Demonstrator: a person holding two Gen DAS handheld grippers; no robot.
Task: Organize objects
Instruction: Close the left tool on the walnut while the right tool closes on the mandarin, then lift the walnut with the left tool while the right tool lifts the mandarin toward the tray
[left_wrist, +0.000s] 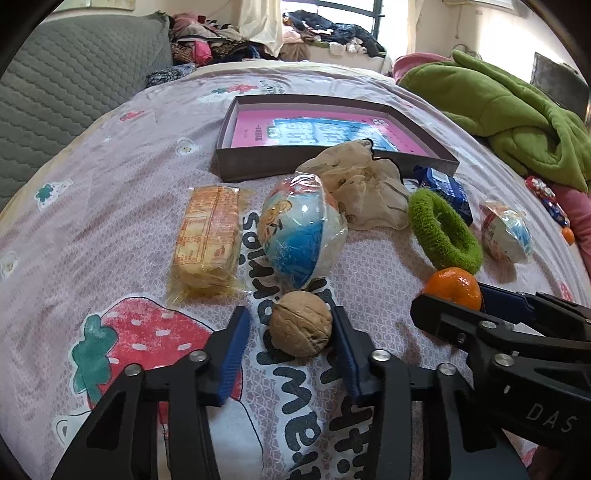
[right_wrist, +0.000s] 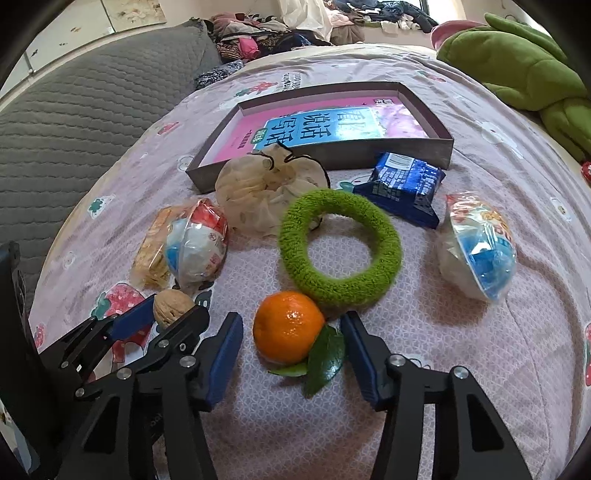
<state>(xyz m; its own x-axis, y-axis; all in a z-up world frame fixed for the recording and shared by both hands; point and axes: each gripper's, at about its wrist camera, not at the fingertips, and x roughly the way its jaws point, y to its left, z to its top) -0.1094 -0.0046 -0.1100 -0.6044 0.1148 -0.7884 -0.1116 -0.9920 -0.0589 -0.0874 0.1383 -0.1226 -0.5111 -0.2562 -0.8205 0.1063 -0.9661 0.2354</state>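
Between my left claw's (left_wrist: 291, 332) part-open pads sits the walnut (left_wrist: 300, 323), one pad touching, not yet gripped; my right claw (right_wrist: 291, 347) brackets the tangerine (right_wrist: 289, 326), gaps either side. Both are round and hard-skinned on soft quilt (left_wrist: 110, 192), so an off-centre squeeze could squirt them away from the box (left_wrist: 332, 162).

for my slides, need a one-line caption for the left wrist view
Left gripper straddling a walnut on the bedspread, jaws not yet gripping.
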